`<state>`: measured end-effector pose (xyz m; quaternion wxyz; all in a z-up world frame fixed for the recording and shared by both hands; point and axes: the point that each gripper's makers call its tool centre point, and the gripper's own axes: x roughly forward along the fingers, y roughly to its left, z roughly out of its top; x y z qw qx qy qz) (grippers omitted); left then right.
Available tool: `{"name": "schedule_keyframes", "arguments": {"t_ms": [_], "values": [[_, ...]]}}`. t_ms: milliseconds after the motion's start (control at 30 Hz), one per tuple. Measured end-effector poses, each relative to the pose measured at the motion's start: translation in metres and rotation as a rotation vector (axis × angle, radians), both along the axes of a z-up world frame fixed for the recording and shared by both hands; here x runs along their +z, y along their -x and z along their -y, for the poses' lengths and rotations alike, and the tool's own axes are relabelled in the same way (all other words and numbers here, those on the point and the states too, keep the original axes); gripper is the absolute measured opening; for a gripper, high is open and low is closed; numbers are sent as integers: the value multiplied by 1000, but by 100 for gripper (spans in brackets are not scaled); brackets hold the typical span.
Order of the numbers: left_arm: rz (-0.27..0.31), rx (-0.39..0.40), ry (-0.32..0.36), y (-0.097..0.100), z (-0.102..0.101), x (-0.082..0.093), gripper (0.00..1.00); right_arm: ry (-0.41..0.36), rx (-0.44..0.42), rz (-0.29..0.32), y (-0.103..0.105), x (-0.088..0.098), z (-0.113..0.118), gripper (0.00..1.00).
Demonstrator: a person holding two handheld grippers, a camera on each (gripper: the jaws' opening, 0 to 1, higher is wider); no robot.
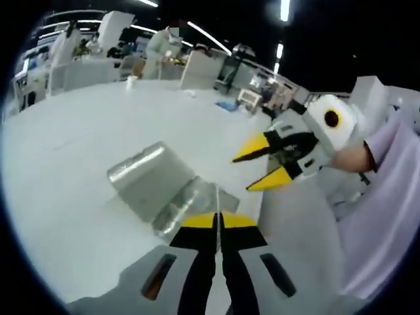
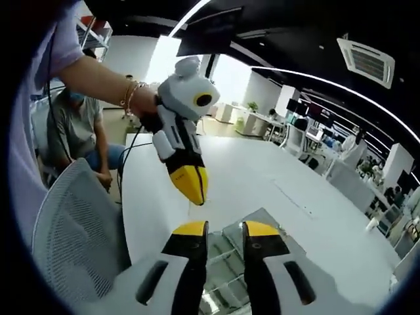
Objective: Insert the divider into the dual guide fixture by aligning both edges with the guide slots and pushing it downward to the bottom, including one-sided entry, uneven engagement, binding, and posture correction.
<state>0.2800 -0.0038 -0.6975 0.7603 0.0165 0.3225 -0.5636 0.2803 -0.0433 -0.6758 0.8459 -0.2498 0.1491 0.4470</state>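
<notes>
Evidently early on, the left gripper pinches the thin divider above the metal guide fixture, unseated, while the right gripper hovers part-open, empty.

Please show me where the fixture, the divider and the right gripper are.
fixture (image 1: 141, 177): left gripper view, its metal face.
divider (image 1: 216, 197): left gripper view, thin upper edge.
right gripper (image 1: 262, 167): left gripper view, between its yellow tips.

A grey mesh chair stands against the near edge of the white counter, and a seated person in a grey shirt is just behind it. Farther back are more white chairs, desks and long ceiling lights.
</notes>
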Motion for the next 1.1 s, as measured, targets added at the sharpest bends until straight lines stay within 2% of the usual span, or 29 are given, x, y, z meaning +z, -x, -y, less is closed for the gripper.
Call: {"name": "schedule_keyframes", "arguments": {"t_ms": [33,100,167,233,267,300,400,533,600,833,933,967,1100], "values": [[4,-13,-3,1,1,0,0,-14,47,-45,4,2,-2,13],[11,-28,-5,3,5,2,0,-29,86,-104,5,6,-1,12],[17,-48,-7,5,9,4,0,-16,136,-192,10,3,0,14],[25,-68,-13,6,12,4,0,11,186,-230,13,4,2,15],[27,-76,-17,7,14,4,0,28,182,-236,11,4,5,15],[30,-85,-20,8,15,4,0,41,183,-212,6,6,6,15],[47,-113,-34,10,20,4,0,104,227,-219,6,5,9,14],[59,-137,-50,10,22,2,0,128,303,-276,15,3,4,14],[66,-146,-56,11,24,1,0,139,310,-284,14,0,2,13],[92,-192,-92,20,29,-3,0,253,392,-336,21,-18,-2,12],[104,-218,-111,24,32,-4,0,304,420,-344,23,-26,-4,9],[108,-226,-118,25,32,-4,0,318,437,-368,26,-28,-5,8],[118,-248,-141,27,34,-6,0,353,470,-398,31,-33,-8,4]]}}
